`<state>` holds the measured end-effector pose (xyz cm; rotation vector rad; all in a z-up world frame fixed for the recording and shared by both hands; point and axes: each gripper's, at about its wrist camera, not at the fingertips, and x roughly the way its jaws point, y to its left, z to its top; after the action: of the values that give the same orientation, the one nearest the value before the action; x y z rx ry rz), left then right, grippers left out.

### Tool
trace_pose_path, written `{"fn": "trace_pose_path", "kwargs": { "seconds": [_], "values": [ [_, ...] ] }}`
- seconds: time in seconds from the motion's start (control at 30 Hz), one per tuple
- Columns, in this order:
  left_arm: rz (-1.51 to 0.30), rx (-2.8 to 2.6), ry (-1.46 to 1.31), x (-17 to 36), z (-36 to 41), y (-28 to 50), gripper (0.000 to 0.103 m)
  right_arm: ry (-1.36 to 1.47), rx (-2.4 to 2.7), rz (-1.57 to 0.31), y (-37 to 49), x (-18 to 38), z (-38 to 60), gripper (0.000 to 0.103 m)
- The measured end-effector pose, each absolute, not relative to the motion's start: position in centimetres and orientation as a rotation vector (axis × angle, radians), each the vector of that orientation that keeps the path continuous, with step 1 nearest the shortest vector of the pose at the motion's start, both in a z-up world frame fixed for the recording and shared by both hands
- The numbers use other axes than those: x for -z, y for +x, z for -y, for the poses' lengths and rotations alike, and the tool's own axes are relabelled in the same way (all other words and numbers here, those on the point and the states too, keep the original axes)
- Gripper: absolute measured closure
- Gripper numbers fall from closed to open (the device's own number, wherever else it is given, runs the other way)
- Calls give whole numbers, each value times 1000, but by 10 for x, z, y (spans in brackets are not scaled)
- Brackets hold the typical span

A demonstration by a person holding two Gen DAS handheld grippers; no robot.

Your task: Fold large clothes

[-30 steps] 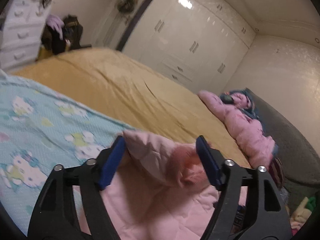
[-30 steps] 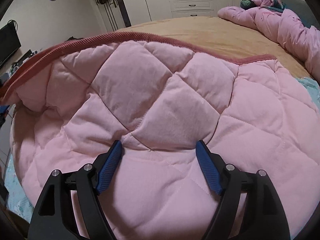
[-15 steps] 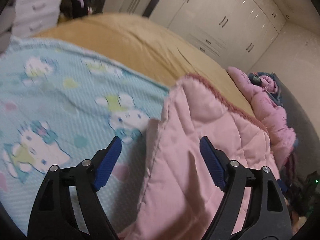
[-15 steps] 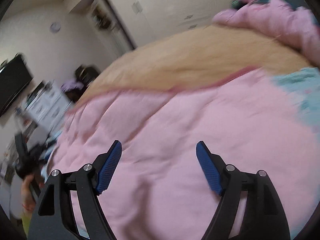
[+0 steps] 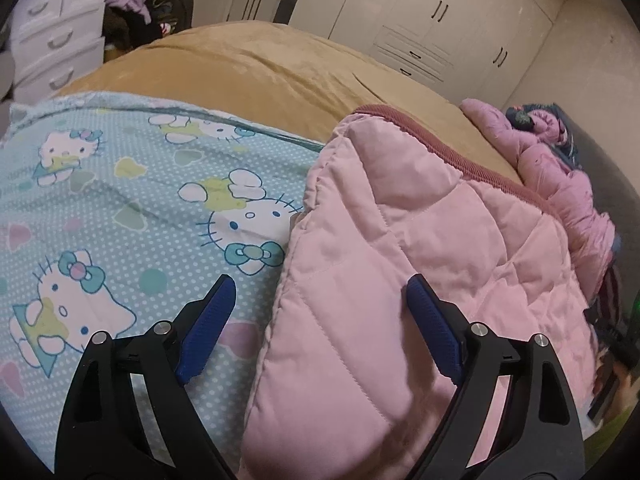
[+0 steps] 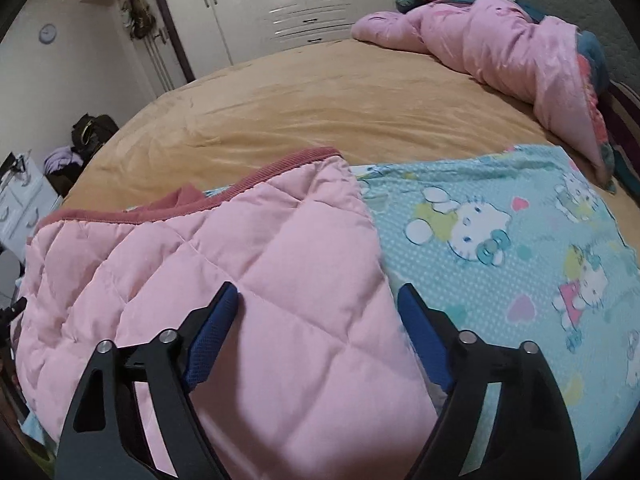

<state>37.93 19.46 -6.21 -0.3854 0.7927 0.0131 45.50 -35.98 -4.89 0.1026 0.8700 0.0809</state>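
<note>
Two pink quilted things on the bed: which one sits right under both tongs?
The pale pink quilted garment with the dark-rose ribbed trim, lying on the Hello Kitty sheet. The other pink quilt lies bunched up at the bed's far end.

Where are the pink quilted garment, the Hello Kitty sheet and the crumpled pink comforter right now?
pink quilted garment [image 6: 248,280]: right wrist view, quilted middle panel.
Hello Kitty sheet [image 5: 120,208]: left wrist view, dotted blue area between the printed cats.
crumpled pink comforter [image 6: 500,36]: right wrist view, top of the heap.

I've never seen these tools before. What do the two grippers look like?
Both look alike. The left gripper and right gripper each have two matte black plastic arms with triangular cut-outs, silver round bolt heads, and textured blue pads on the fingers. No cables or markings show.
</note>
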Motion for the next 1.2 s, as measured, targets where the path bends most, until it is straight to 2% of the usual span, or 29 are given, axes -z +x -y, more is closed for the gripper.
{"fn": "trace_pose_path", "kwargs": {
  "seconds": [0.07, 0.13, 0.2, 0.27, 0.37, 0.4, 0.5, 0.67, 0.77, 0.87, 1.07, 1.2],
  "values": [
    [-793, -13, -358, 63, -191, 381, 26, 55, -93, -874, 458, 56, 352, 35],
    [-788, -1, -336, 61, -188, 382, 32, 40, -94, -854, 460, 58, 353, 45],
    [-789, 14, -325, 61, -185, 383, 48, 37, -99, -828, 455, 56, 353, 56],
    [-788, 25, -314, 61, -181, 385, 55, 21, -95, -801, 449, 54, 353, 63],
    [-749, 29, -271, 52, -176, 382, 77, 9, -83, -751, 439, 48, 354, 75],
    [-736, 30, -262, 49, -175, 381, 81, 14, -67, -731, 435, 42, 356, 86],
    [-652, 36, -278, 30, -177, 374, 90, 76, -72, -647, 424, 20, 367, 87],
    [-522, -8, -227, -3, -168, 364, 91, 152, -77, -564, 429, -2, 373, 87],
    [-507, -69, -156, -8, -159, 373, 91, 183, -52, -566, 445, 2, 373, 87],
    [-522, -108, -145, 3, -159, 391, 91, 218, -27, -608, 463, 13, 375, 87],
    [-666, -161, -167, 60, -175, 427, 90, 180, 36, -717, 486, 54, 372, 88],
    [-698, -144, -201, 73, -180, 430, 89, 171, 62, -771, 487, 78, 371, 87]
  ]
}}
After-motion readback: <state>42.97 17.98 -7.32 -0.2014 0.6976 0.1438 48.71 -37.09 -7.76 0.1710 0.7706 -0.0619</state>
